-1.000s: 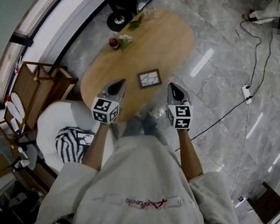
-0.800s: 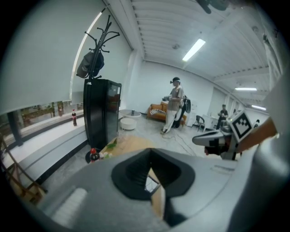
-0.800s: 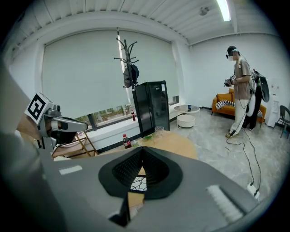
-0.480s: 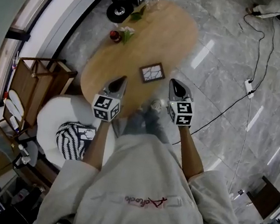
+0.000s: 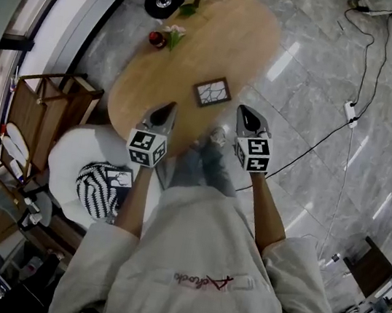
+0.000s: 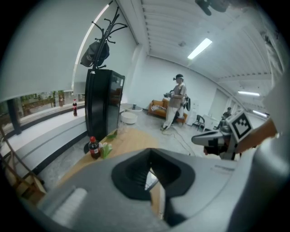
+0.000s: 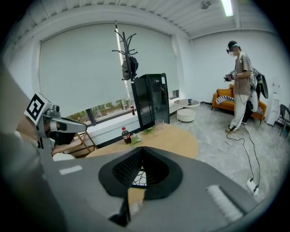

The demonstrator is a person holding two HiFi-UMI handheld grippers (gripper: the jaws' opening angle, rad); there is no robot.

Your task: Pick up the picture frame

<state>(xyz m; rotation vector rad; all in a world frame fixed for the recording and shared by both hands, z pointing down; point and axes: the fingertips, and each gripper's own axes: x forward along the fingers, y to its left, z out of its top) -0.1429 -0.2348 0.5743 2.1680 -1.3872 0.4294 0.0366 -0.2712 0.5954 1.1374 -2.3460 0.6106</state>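
The picture frame (image 5: 213, 92), dark-edged with a white cracked-line print, lies flat on the oval wooden table (image 5: 199, 42), near its front edge. My left gripper (image 5: 164, 112) hovers just short of the frame's left side, jaws shut and empty. My right gripper (image 5: 247, 114) hovers off the frame's right side, over the table's edge, also shut and empty. In the left gripper view the closed left gripper (image 6: 151, 152) points at the frame (image 6: 152, 180), which shows through the gap below. The right gripper view shows the frame (image 7: 138, 176) the same way, below the right gripper (image 7: 142, 149).
A cola bottle (image 5: 156, 38) and a green plant (image 5: 175, 34) stand at the table's far end. A black cabinet (image 6: 103, 104) stands behind it. A white armchair with a striped cushion (image 5: 99, 188) and a wooden rack (image 5: 49, 107) are left. A floor cable with power strip (image 5: 349, 114) runs right.
Both grippers have sunk a little toward the table, still shut and empty. The frame lies where it was on the table; the view has shifted slightly.
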